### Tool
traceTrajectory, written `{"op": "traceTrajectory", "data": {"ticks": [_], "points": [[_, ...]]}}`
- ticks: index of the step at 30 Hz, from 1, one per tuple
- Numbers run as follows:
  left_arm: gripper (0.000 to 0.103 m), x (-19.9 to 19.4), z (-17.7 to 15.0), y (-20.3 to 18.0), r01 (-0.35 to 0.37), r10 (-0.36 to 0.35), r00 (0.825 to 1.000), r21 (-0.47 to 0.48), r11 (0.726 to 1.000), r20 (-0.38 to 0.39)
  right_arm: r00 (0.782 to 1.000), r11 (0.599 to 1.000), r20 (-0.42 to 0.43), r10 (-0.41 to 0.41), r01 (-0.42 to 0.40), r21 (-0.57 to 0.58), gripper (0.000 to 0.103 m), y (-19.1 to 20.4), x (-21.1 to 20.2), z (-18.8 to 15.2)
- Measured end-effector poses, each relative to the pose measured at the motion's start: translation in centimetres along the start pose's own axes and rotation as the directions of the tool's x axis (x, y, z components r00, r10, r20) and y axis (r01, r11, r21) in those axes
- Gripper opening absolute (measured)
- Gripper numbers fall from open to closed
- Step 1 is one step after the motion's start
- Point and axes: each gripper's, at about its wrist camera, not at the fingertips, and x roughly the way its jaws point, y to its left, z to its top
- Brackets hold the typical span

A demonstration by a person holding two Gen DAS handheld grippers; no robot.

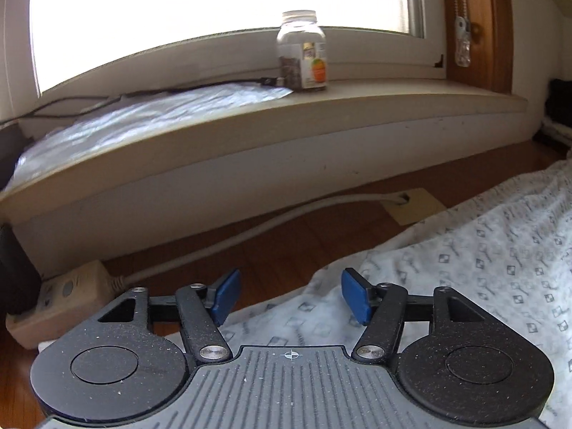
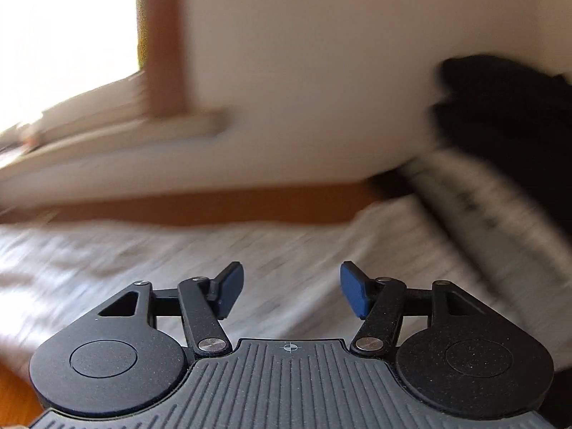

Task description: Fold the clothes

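A white garment with a small dark square print [image 1: 482, 261] lies spread on the wooden floor, filling the right and lower part of the left wrist view. My left gripper [image 1: 289, 296] hovers over its near left edge, open, with nothing between the blue pads [image 1: 354, 300]. In the right wrist view the same pale cloth [image 2: 178, 261] stretches across the middle, heavily blurred. My right gripper [image 2: 291, 293] is above it, open and holding nothing.
A windowsill [image 1: 321, 107] carries a clear jar [image 1: 302, 52] and a plastic sheet [image 1: 143, 114]. A power strip [image 1: 60, 300] and its grey cable [image 1: 250, 228] lie on the wooden floor [image 1: 268, 250] by the wall. A dark blurred mass [image 2: 507, 114] sits at right.
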Motion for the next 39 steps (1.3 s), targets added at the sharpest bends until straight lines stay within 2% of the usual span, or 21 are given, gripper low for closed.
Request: {"op": "traceTrajectory", "data": {"ticks": [11,12,13,14,15,16,21,22,24,25,26,27,29,30,31,32,35,39], "points": [[0.067,0.0,-0.5,1.1,-0.004,0.005,1.0,-0.07,0.998,0.004,0.984,0.982,-0.069,-0.162,0.168,0.088,0.06,-5.9,4.8,5.0],[0.067,0.0,-0.5,1.1,-0.007,0.007,1.0,-0.069,0.998,0.002,0.981,0.978,-0.076,-0.177,0.183,0.095,0.048,-6.4,5.2,5.4],[0.067,0.0,-0.5,1.0,-0.008,0.008,1.0,-0.068,0.998,0.001,0.978,0.975,-0.083,-0.191,0.199,0.103,0.022,-7.0,5.7,5.9],[0.067,0.1,-0.5,1.0,-0.009,0.009,1.0,-0.066,0.998,0.0,0.977,0.972,-0.053,-0.207,0.211,0.103,0.013,-6.9,5.1,6.0],[0.067,0.1,-0.4,1.0,-0.01,0.01,1.0,-0.065,0.998,-0.002,0.975,0.969,-0.021,-0.223,0.224,0.103,0.011,-6.8,4.4,6.1],[0.067,0.1,-0.4,1.0,-0.01,0.009,1.0,-0.066,0.998,-0.002,0.971,0.966,0.011,-0.239,0.236,0.103,0.005,-6.6,3.7,6.2],[0.067,0.3,-0.4,1.0,-0.013,0.012,1.0,-0.072,0.997,-0.009,0.934,0.948,0.172,-0.313,0.297,0.112,0.004,-6.0,0.4,6.8],[0.067,0.3,-0.4,1.0,-0.014,0.013,1.0,-0.072,0.997,-0.011,0.916,0.937,0.206,-0.345,0.321,0.139,0.004,-6.1,-0.2,7.0],[0.067,0.5,-0.4,1.0,-0.017,0.016,1.0,-0.069,0.997,-0.018,0.921,0.928,0.132,-0.366,0.351,0.122,0.005,-6.3,0.9,7.4],[0.068,0.5,-0.4,0.9,-0.019,0.017,1.0,-0.066,0.998,-0.02,0.934,0.933,0.057,-0.353,0.348,0.09,0.005,-6.3,2.2,7.3],[0.07,0.4,-0.5,0.8,-0.021,0.02,1.0,-0.062,0.998,-0.017,0.93,0.929,0.016,-0.367,0.365,0.056,0.006,-6.0,3.1,6.9],[0.072,0.4,-0.5,0.8,-0.023,0.022,1.0,-0.058,0.998,-0.014,0.924,0.924,-0.022,-0.382,0.382,0.022,0.015,-5.7,3.9,6.5],[0.075,0.2,-0.5,0.6,-0.02,0.02,1.0,-0.046,0.999,0.0,0.932,0.931,-0.012,-0.363,0.364,0.021,0.033,-5.1,3.7,5.9],[0.075,0.0,-0.5,0.4,-0.017,0.017,1.0,-0.039,0.999,0.011,0.936,0.935,-0.006,-0.353,0.353,0.021,0.047,-4.8,3.5,5.6],[0.075,-0.2,-0.3,0.2,-0.012,0.013,1.0,-0.034,0.999,0.026,0.939,0.939,0.001,-0.343,0.343,0.021,0.051,-4.5,3.3,5.3],[0.075,-0.4,-0.2,-0.1,-0.002,0.003,0.999,-0.031,1.0,0.039,0.945,0.945,0.011,-0.326,0.325,0.017,0.052,-3.9,2.9,4.9],[0.074,-0.4,0.8,-1.8,0.079,-0.077,0.995,-0.031,0.996,0.06,0.98,0.98,0.007,-0.199,0.199,0.011,0.055,-2.2,2.2,3.7],[0.069,0.6,2.7,-6.1,0.179,-0.181,0.982,0.046,0.983,0.052,0.997,0.996,-0.031,-0.077,0.076,-0.04,0.061,0.6,2.6,2.0]]}}
